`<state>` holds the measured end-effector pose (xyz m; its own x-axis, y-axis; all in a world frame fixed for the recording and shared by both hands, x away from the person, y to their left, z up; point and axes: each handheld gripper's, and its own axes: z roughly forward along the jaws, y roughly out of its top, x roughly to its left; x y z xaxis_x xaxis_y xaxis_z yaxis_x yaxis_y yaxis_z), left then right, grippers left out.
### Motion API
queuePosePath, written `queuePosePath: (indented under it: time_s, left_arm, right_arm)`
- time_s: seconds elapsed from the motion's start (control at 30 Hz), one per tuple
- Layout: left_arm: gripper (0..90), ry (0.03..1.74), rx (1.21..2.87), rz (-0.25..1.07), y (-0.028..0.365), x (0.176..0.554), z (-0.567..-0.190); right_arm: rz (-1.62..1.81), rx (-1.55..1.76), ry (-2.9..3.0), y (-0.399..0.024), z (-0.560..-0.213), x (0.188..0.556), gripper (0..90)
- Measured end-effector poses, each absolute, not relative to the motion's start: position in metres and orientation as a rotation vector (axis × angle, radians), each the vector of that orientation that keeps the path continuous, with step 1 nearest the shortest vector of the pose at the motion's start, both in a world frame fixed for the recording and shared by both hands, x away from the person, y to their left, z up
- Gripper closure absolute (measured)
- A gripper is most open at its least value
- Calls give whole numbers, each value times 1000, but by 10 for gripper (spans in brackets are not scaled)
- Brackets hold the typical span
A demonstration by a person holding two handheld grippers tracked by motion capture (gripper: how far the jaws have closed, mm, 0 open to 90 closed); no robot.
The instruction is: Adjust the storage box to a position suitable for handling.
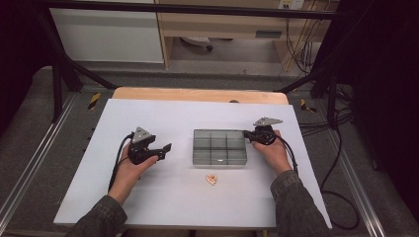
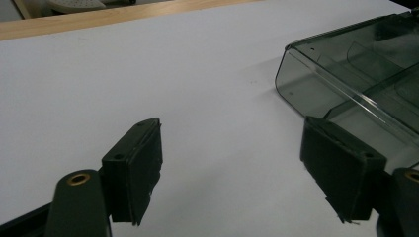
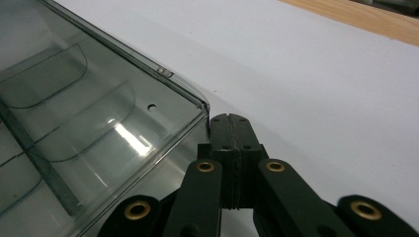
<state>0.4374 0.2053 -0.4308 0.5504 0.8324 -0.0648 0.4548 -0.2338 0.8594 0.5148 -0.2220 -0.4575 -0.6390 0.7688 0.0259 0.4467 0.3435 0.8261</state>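
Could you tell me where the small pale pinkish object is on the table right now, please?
In the high view, the small pale pinkish object lies on the white table surface, just in front of the clear grey compartment box, nearer the person and between the two forearms.

Small pale item (image 1: 212, 179) on the white table (image 1: 148, 197), near edge of the clear box (image 1: 220, 147): too small to identify; pinkish-cream, irregular outline

Clear box, left gripper view (image 2: 356, 74): right and far portions cut by the frame edge; near corner partly hidden behind the right-hand jaw

Clear box, right gripper view (image 3: 74, 123): cut off at left and bottom; contents of compartments cannot be told through the tinted lid

Right gripper (image 1: 247, 133), high view: jaw tips too small to tell whether they touch the box wall

Person: forearms (image 1: 99, 217) cut by the bottom edge
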Motion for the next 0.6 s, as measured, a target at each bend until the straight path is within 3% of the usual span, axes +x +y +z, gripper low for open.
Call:
queuePosePath:
  time_s: [0.27,0.6]
  left_arm:
    - [462,1000,1908,564,193,444,-432]
    - [803,956,1943,516,189,454,-438]
  right_arm:
    - [1201,1041,2268,-212,-457,510,900]
    - [1209,1028,2279,-202,-458,506,900]
